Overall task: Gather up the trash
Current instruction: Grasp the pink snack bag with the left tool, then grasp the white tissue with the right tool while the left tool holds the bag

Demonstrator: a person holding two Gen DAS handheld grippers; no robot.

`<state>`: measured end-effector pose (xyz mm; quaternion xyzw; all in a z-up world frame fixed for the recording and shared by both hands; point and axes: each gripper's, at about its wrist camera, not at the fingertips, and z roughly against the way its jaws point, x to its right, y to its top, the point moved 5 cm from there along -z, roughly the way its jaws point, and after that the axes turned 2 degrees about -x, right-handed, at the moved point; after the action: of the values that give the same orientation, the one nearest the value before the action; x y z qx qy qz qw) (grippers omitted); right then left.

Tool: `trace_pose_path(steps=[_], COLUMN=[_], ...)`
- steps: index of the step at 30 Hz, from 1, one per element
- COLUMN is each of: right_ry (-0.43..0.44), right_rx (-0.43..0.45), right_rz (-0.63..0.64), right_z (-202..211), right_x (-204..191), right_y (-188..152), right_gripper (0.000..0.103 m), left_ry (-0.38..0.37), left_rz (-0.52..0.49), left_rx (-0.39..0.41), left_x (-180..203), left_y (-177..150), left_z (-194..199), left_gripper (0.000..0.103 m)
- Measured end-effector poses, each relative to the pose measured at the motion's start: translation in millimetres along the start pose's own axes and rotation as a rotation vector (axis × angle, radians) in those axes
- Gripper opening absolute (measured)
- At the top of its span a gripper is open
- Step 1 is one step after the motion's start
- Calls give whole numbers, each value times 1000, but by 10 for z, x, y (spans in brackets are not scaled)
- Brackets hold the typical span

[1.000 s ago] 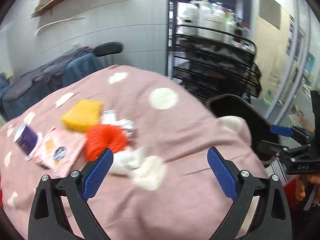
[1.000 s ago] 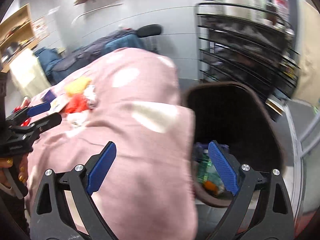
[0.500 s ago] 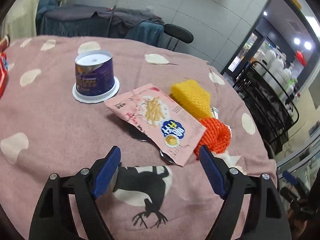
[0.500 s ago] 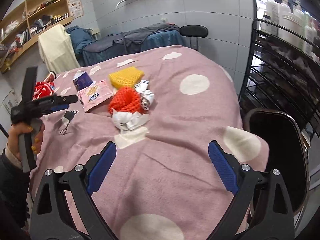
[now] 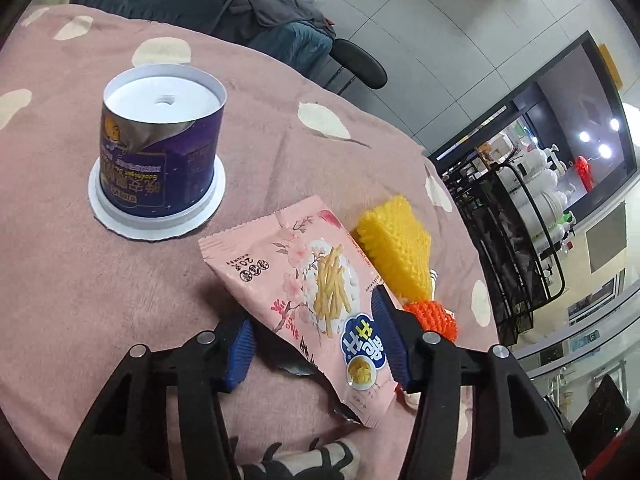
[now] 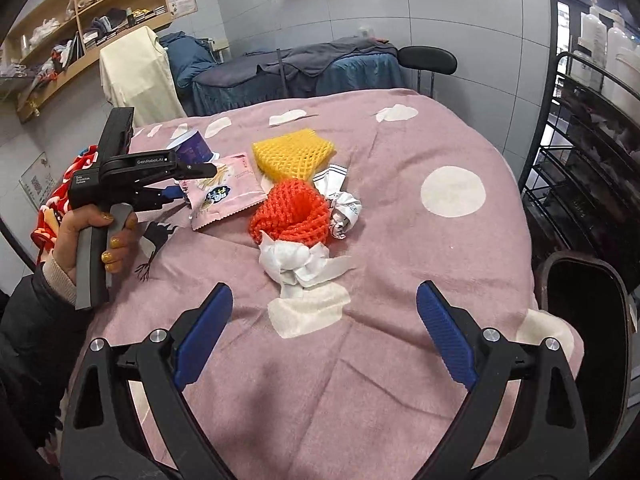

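Jaws of left gripper (image 5: pixel 316 340) have just been closing around pink snack bag (image 5: pixel 320 300) at lower centre, contact unclear, so pickup looks imminent; right gripper (image 6: pixel 324 336) hangs wide open, empty.

The near end of the pink snack packet (image 5: pixel 320 300) was covered by the left gripper (image 5: pixel 316 346) fingers, so pad contact could not be determined. The orange foam net (image 5: pixel 434 316) was largely hidden behind the packet and one finger. The dark bin (image 6: pixel 584 320) was cut off at the picture's edge; its contents were not visible.
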<state>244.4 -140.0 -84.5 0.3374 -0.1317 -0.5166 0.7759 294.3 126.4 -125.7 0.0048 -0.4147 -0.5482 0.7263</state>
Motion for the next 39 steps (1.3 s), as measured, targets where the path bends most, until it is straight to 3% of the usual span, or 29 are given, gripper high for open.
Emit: trace_pose_path(steps=[1,3,5,9,14,18,21,30,35,36,37,38,39], right_ry=[9,35,69,43,23,36,57,101,91,81,62,46,28], right_rx=[-16,-54,-95,-190,-255,-318,-298,-155,-128,-145,-168,-170,-157], right_rz=[-1,-5,-4,60,115,136,139,73,69,79,96,111,130], right_z=[-84,-229,-378,-669,-877,-1024,-969,-408,-308,-354,-399,-422,-441], right_x=[-9,-31,-82,-233,-338,-366,-384,-296,-260,-255,-266,-270,-285], right_y=[33,73,95,120,182,168,142,-6,31,49,73,76,99], right_gripper=[92,92,92,81,72,34,12,3,7,24,66,84,91], left_ry=[-5,-19,-18,-30,-34,2,37,16,-1,-8,-13,-13,-12], left_rz=[0,-4,-16,-24,-18,-55,-84,-143,-159,-160,-163,-166,-169], left_rx=[-6,-21,-26,12,87,159,207,261,268,269,271,274,277], left_x=[2,21,43,54,82,184,245,504,640,667,695,718,731], left_y=[14,3,-24,-48,-74,-125,-183,-368,-455,-472,-496,-514,-530], left_z=[-27,-70,-86,22,303,567,752,1013,1042,1054,1071,1082,1094], left_gripper=[45,25,16,7,4,2,2,2,2,2,2,2,2])
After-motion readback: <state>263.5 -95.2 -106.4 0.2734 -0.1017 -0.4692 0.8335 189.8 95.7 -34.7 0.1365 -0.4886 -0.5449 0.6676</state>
